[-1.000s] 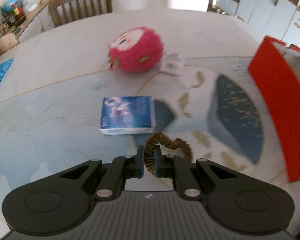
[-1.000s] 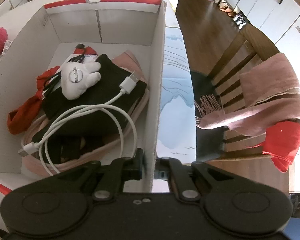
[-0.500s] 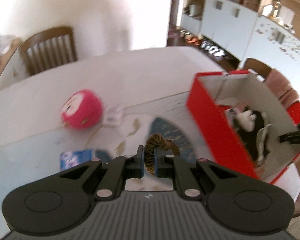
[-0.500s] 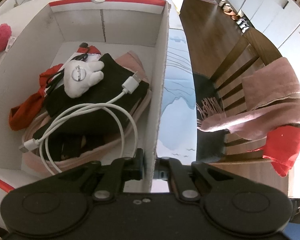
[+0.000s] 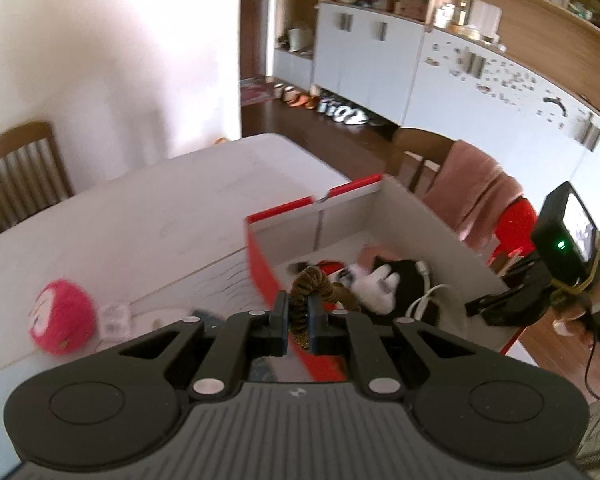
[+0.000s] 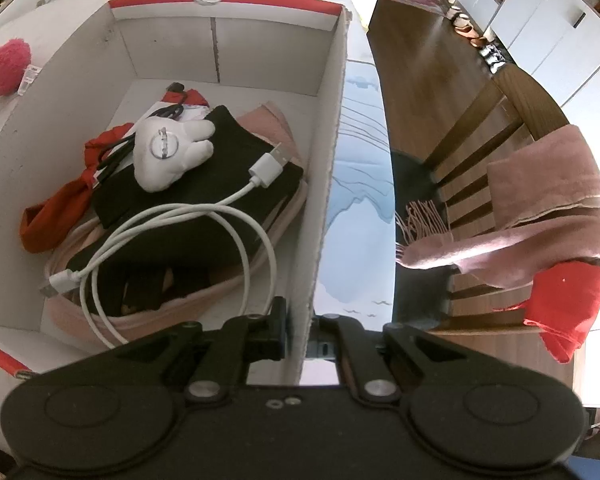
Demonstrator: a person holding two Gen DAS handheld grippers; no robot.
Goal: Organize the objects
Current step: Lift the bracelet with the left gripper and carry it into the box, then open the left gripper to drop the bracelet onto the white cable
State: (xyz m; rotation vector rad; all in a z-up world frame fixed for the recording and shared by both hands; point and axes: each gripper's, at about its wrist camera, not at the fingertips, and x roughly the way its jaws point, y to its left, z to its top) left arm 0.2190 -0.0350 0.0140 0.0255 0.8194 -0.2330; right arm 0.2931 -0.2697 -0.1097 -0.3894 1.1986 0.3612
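My left gripper (image 5: 298,322) is shut on a brown coiled hair tie (image 5: 314,282) and carries it in the air beside the near left wall of the red-and-white cardboard box (image 5: 260,258). My right gripper (image 6: 300,322) is shut on the right wall of the box (image 6: 332,152), one pad on each side. Inside lie a white plush paw (image 6: 168,152), a white USB cable (image 6: 172,232), black and pink cloth (image 6: 204,200) and a red cloth (image 6: 60,208). The right gripper (image 5: 476,306) also shows in the left wrist view, clamped on the box's near corner.
A pink plush ball (image 5: 62,316) and a small white packet (image 5: 114,316) lie on the table (image 5: 148,216) left of the box. A wooden chair (image 6: 480,168) draped with a pink scarf (image 6: 540,208) stands past the table's right edge. Another chair (image 5: 18,176) stands at the far left.
The left gripper rose and swung right with the hair tie, from above the blue packet to the box's left wall. The right gripper kept its hold on the box wall and stayed put.
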